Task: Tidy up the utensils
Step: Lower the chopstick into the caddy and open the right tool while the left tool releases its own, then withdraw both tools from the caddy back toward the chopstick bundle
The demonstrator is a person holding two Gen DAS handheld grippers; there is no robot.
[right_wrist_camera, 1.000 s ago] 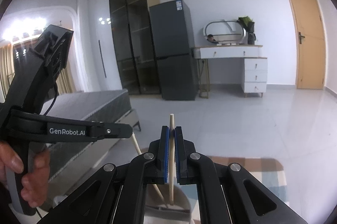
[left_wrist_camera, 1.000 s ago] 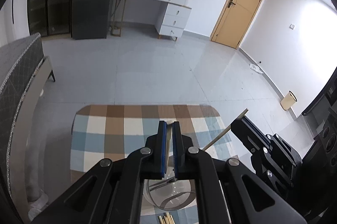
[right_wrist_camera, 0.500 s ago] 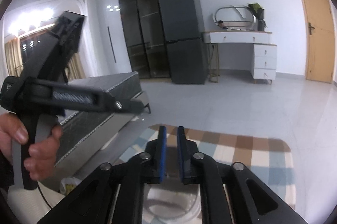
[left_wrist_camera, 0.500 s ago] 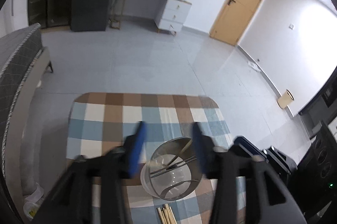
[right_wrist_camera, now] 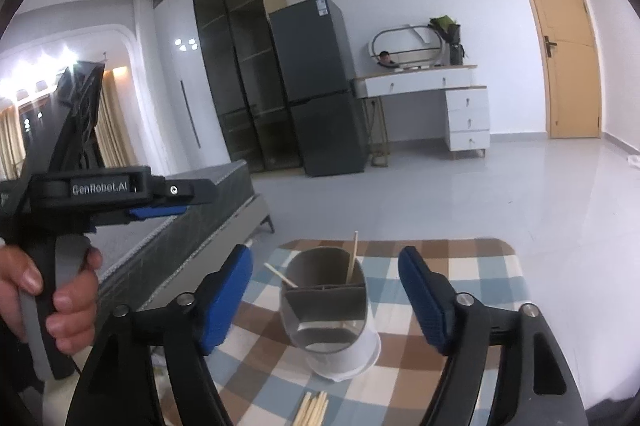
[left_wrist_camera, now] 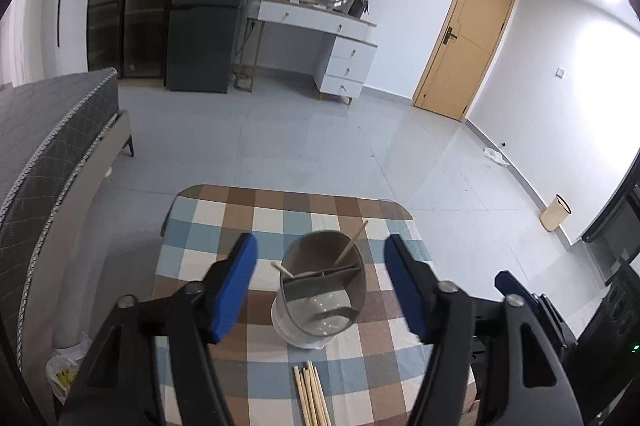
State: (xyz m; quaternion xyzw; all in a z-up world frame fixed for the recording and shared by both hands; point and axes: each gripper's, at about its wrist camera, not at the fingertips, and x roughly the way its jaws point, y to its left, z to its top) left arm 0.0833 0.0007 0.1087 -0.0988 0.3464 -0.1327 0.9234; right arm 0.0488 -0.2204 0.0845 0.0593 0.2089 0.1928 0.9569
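Two chopsticks [left_wrist_camera: 351, 244] in one holder [left_wrist_camera: 322, 296]

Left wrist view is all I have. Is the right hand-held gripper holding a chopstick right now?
Observer: No. The right hand-held gripper has its jaws opening with nothing between the pads; the utensil holder stands beyond them.
Operator: Who's holding the left one?
Observer: A person's hand wraps the handle of the left hand-held gripper, whose jaws are also opening, empty.
Operator: Any marking on it?
Observer: A GenRobot.AI label on its side.
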